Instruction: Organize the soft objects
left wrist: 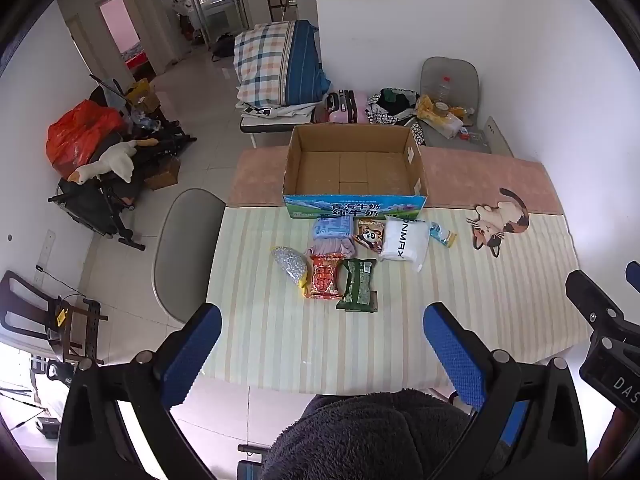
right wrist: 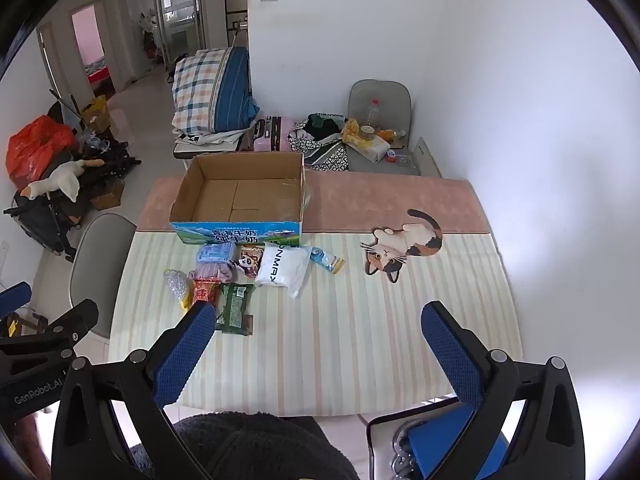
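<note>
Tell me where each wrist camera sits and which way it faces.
Left wrist: on the left gripper, above the table's near edge, facing the cardboard box; its blue fingers, spread, and the right gripper's body at right show.
Right wrist: on the right gripper, further right, same heading; spread fingers show.
Shared: box, white pouch, green packet, cat mat.

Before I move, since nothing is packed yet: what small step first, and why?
Probably bring the left gripper forward and down toward the green packet. It is the nearest item in the cluster, the box behind it holds nothing, and both the left and the right gripper are open, hold nothing and sit near the table's front edge.
</note>
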Action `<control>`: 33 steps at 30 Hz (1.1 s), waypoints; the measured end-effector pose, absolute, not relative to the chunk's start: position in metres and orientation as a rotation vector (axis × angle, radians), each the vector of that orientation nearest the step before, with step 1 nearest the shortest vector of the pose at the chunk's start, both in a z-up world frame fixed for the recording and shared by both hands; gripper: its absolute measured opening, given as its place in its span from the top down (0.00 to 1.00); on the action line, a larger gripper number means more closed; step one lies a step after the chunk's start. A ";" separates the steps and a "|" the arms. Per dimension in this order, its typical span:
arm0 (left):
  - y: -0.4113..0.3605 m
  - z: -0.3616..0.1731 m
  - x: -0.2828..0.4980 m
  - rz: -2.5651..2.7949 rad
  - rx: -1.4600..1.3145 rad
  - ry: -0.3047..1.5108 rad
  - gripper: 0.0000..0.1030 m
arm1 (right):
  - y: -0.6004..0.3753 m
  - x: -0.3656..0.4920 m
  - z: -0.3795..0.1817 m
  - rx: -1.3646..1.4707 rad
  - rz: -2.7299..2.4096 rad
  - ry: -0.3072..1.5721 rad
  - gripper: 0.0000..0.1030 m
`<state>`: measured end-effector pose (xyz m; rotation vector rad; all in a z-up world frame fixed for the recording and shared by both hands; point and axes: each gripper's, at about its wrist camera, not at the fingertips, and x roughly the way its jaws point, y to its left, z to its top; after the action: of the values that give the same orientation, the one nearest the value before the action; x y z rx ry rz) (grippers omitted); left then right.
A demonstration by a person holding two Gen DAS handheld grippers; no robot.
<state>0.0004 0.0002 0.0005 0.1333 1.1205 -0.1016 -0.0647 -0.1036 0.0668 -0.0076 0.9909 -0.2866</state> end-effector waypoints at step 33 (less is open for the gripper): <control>0.006 0.006 -0.005 -0.095 0.117 1.102 0.00 | -0.103 -0.068 0.065 0.017 -0.273 0.990 0.00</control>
<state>-0.0048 0.0058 0.0056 0.1171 1.1017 -0.0950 -0.0682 -0.1034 0.0653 0.0168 0.9900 -0.2733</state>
